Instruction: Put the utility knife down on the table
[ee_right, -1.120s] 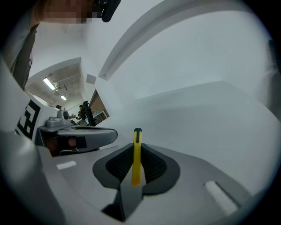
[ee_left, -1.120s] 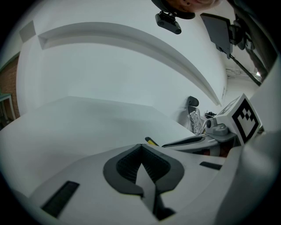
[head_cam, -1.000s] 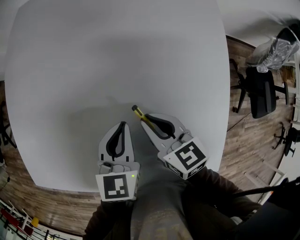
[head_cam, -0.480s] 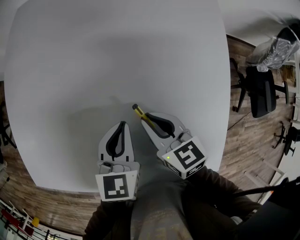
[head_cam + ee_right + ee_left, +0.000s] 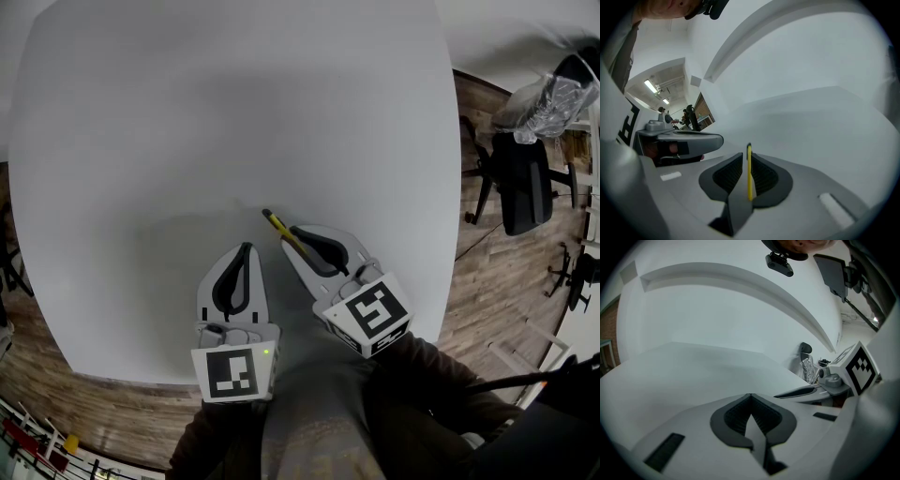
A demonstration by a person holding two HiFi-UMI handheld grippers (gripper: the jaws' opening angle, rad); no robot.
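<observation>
White table (image 5: pixel 187 112) fills the head view; near its front edge the utility knife (image 5: pixel 279 228) has barely shifted. In the left gripper view, the left gripper (image 5: pixel 750 397) is pressed together on nothing. The right gripper view shows the right gripper (image 5: pixel 749 157) still clamping the yellow knife edge-up, so the setting-down has not really begun.

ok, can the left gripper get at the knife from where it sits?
Probably yes: the knife sticks out past the right gripper, the left gripper sits just beside it, only bare table between. Its fingers are shut, so they must open first.
</observation>
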